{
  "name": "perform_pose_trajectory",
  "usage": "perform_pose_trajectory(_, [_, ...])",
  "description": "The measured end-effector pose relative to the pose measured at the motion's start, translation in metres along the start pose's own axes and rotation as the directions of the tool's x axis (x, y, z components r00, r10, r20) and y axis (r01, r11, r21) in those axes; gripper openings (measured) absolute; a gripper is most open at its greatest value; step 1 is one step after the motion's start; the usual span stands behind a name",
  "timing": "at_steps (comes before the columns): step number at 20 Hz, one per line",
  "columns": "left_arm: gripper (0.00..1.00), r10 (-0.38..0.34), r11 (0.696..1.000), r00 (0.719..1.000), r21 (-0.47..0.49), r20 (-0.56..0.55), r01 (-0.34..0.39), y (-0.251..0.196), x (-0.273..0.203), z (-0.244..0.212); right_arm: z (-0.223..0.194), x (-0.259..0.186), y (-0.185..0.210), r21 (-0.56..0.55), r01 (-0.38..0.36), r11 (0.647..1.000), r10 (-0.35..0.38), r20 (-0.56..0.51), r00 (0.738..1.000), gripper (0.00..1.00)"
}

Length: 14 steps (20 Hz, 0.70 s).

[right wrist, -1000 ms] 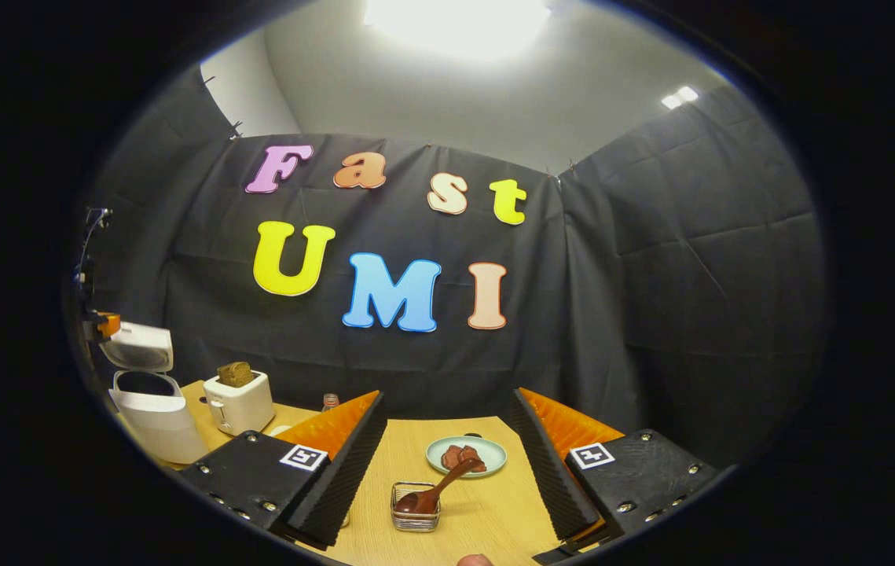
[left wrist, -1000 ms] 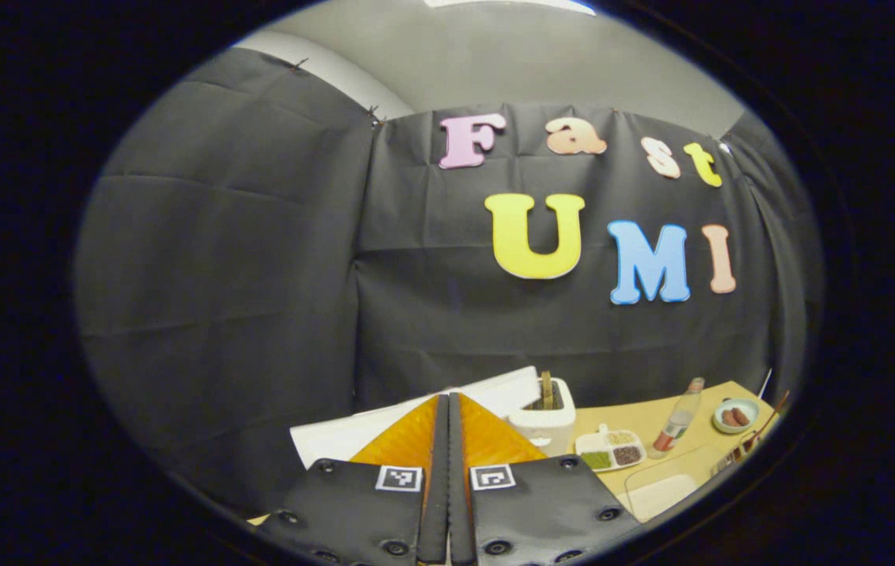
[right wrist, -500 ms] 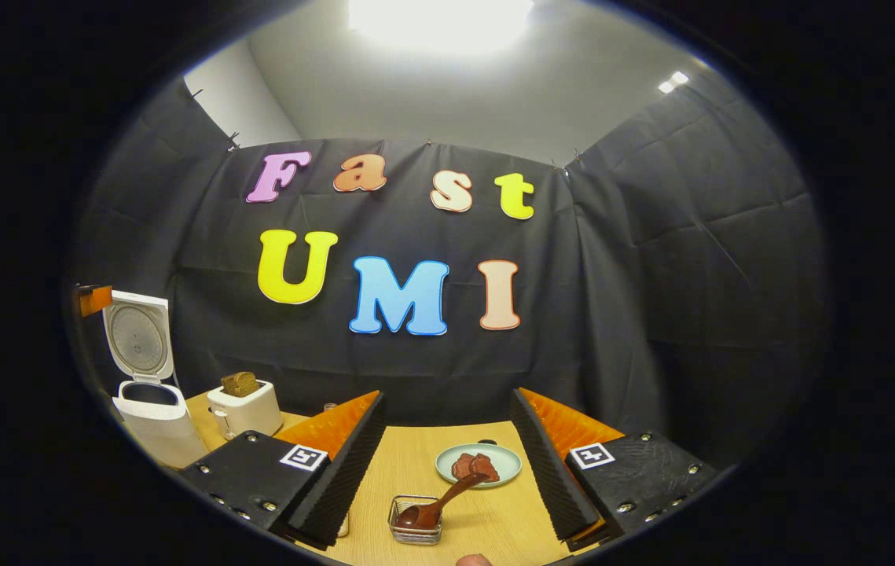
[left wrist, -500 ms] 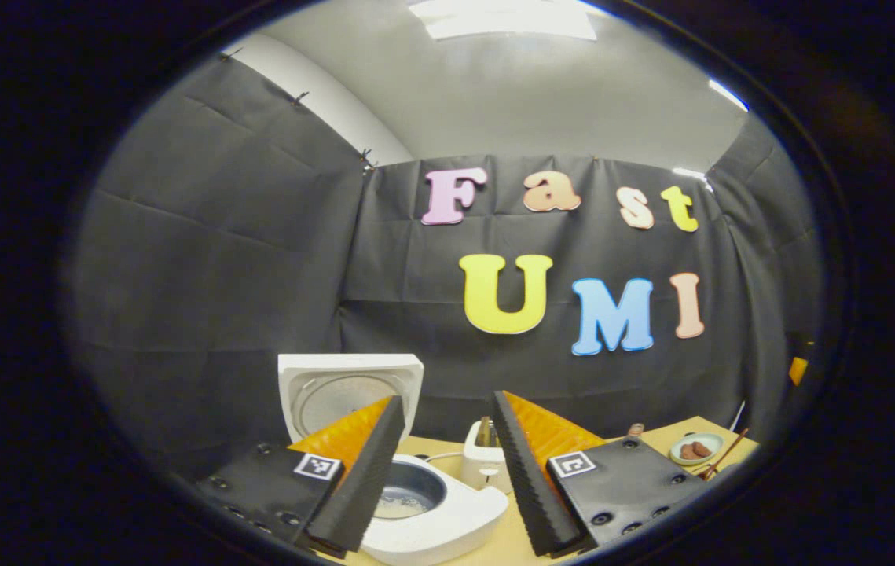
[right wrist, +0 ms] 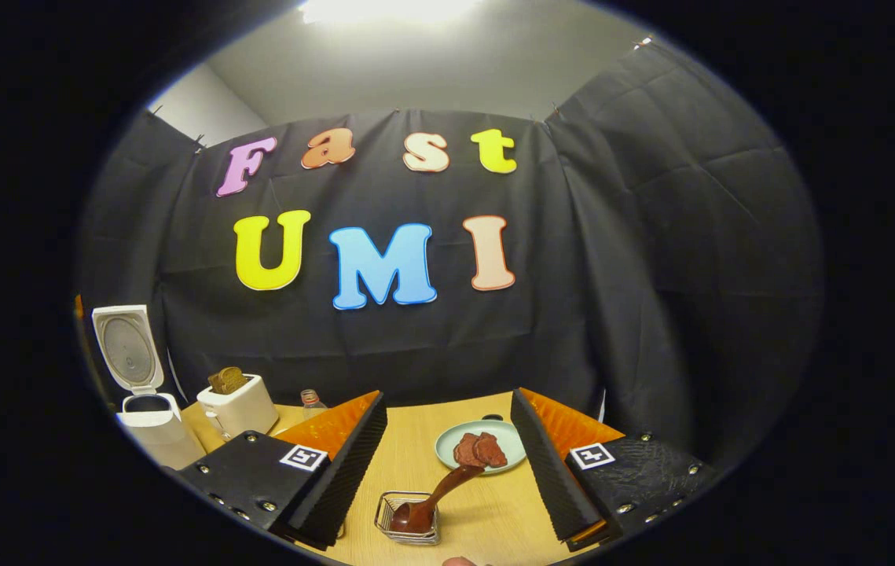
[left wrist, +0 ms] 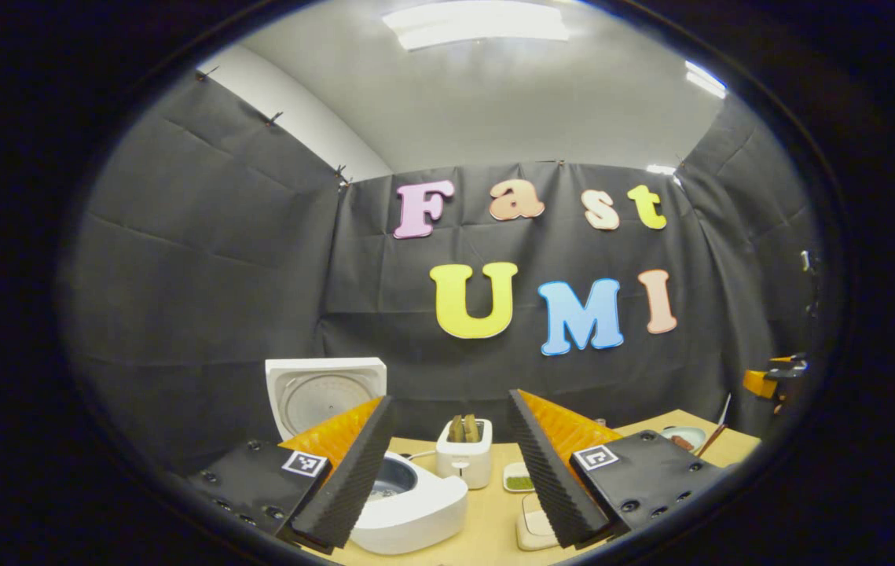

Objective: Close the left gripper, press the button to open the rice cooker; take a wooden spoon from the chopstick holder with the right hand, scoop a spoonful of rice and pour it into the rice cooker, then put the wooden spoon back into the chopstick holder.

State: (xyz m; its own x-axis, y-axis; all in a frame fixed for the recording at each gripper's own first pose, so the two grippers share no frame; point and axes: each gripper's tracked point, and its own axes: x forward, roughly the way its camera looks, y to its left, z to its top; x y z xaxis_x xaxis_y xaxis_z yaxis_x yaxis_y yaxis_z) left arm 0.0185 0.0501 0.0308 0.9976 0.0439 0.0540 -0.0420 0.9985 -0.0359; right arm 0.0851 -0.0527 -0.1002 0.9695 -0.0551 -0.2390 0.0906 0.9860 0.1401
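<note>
In the left gripper view, the white rice cooker (left wrist: 423, 511) stands low at the left with its lid (left wrist: 325, 389) raised and the inner pot showing. My left gripper (left wrist: 449, 395) is open and empty, just in front of the cooker. In the right gripper view, a dark wooden spoon (right wrist: 447, 487) leans in a small wire chopstick holder (right wrist: 392, 523) on the table. My right gripper (right wrist: 448, 392) is open above and behind the holder, touching nothing. The cooker (right wrist: 150, 428) stands far left there, lid (right wrist: 129, 350) up.
A white toaster (left wrist: 464, 460) with bread stands behind the cooker, also seen as the toaster (right wrist: 236, 405). A dish of green grains (left wrist: 519, 481) and a pale container (left wrist: 533, 525) lie right of it. A plate of brown food (right wrist: 482, 448) sits beyond the holder, a bottle (right wrist: 309, 401) to its left.
My left gripper went from shut to open and drew back, and the cooker's lid swung up. The right gripper view dipped toward the spoon holder.
</note>
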Motion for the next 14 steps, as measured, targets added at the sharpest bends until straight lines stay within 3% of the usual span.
perform_pose_trajectory(5, [0.98, 0.046, 0.999, 0.999, 0.019, -0.009, -0.046, 0.014, -0.018, 0.002, -0.049, 0.027, -0.006, 0.16, 0.013, 0.987, 0.013, -0.155, 0.988, 0.96])
perform_pose_trajectory(14, [0.98, 0.129, 0.991, 0.99, 0.047, -0.065, -0.126, 0.046, -0.039, -0.013, -0.129, 0.052, -0.008, 0.293, 0.083, 0.953, 0.036, -0.38, 0.924, 0.98])
